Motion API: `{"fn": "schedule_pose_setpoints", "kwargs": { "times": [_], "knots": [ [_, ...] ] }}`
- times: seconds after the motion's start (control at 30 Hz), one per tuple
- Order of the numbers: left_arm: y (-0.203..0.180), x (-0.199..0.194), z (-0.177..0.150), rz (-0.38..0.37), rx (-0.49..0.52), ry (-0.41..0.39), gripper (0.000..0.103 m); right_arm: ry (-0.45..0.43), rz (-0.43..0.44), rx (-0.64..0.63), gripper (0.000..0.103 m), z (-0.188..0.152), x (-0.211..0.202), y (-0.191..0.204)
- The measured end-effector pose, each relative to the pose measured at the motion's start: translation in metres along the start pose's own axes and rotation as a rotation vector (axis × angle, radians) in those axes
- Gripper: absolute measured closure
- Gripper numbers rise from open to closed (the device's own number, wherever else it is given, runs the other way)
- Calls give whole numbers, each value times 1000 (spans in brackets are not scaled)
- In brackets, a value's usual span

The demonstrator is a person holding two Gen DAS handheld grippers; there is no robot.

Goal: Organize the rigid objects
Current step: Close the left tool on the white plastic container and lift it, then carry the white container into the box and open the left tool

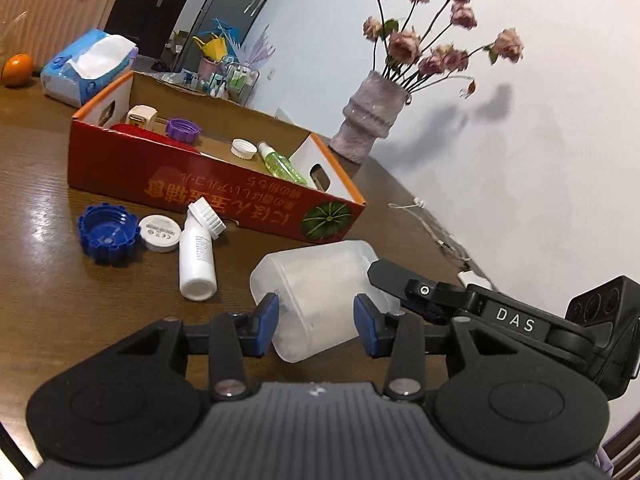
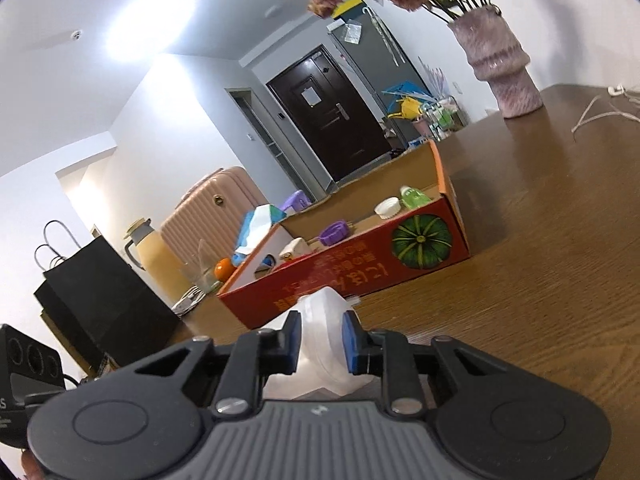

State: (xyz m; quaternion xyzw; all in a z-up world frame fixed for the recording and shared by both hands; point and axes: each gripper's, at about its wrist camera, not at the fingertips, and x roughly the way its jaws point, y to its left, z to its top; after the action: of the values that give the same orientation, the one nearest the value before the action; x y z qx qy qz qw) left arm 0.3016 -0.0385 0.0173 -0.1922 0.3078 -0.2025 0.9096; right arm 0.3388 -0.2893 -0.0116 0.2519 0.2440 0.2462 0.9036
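Note:
A translucent white plastic container (image 1: 320, 280) lies on its side between the blue pads of my left gripper (image 1: 316, 320), which is shut on its near end. In the right wrist view the same container (image 2: 322, 320) sits between the pads of my right gripper (image 2: 320, 338), also shut on it. A black finger (image 1: 384, 276) of the right gripper reaches the container's right end. Ahead stands the red cardboard box (image 1: 120, 168) with a pumpkin picture. It holds a purple cap (image 1: 182, 128), a white cap (image 1: 244, 148) and a green spray bottle (image 1: 280, 164).
On the brown table in front of the box lie a blue cap (image 1: 106, 236), a white round tin (image 1: 160, 233) and a white bottle (image 1: 198, 260). A vase of dried roses (image 1: 368, 120) stands behind the box, with a tissue pack (image 1: 86, 66) and an orange (image 1: 17, 69) far left.

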Motion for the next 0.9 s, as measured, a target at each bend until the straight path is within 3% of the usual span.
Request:
{"fn": "schedule_pose_setpoints", "kwargs": {
  "times": [0.5, 0.9],
  "knots": [
    [-4, -113, -21, -85, -2, -186, 61, -94, 5, -208, 82, -21, -73, 110],
    [-6, -169, -38, -119, -5, -298, 62, -140, 27, -298, 82, -40, -111, 158]
  ]
}}
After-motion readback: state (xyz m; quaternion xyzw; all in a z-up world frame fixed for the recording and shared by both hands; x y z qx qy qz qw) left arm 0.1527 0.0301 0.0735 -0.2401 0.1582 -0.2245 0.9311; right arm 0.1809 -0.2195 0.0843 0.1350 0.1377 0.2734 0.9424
